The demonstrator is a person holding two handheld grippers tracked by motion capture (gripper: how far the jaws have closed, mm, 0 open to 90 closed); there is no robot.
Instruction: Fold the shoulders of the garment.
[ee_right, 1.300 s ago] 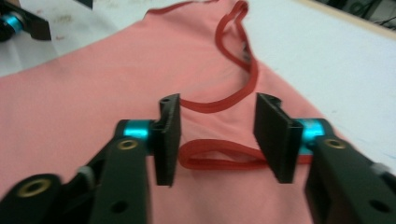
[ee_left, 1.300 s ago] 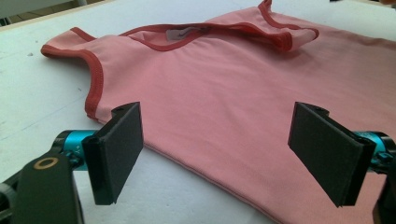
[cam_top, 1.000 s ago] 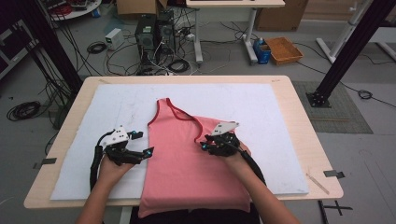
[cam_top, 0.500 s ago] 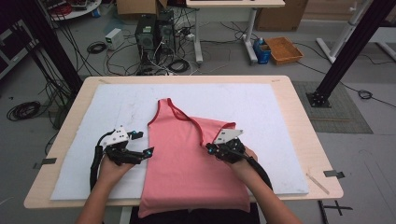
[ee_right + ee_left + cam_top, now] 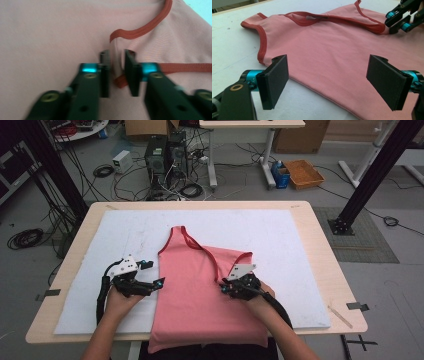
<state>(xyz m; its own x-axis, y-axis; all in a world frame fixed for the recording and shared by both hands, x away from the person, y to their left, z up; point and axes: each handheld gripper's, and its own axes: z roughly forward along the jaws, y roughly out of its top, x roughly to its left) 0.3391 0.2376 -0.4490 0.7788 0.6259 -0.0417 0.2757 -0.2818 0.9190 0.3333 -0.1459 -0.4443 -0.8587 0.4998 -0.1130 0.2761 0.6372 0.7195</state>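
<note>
Between the jaws of the right gripper (image 5: 117, 75) sits a bit of dark-red trim with a ridge of pink cloth standing up in the gap; the jaws have just been easing apart w/ that fold between them, narrow gap, pads not clearly pressing. Looks like a let-go or re-grip at the armhole edge, prob. to get a better bite on the binding.

Left gripper (image 5: 334, 82) is spread wide, nothing in it, hovering low just at the left side hem of the pink tank top (image 5: 200, 290). Wide like that, it's set to take the edge whole, I'd say.

Top lies mostly flat, neck away from the person, bottom hem hanging off the near table edge. One strap points up toward the far side; the right shoulder part is folded over across the chest, so the trim (image 5: 212, 260) runs diagonal down to the right gripper (image 5: 231, 288). Likely mid-fold or mid-straightening.

Under it a white mat (image 5: 285, 240) on the wooden table (image 5: 325, 250), giving a clean, soft face to slide cloth on.
</note>
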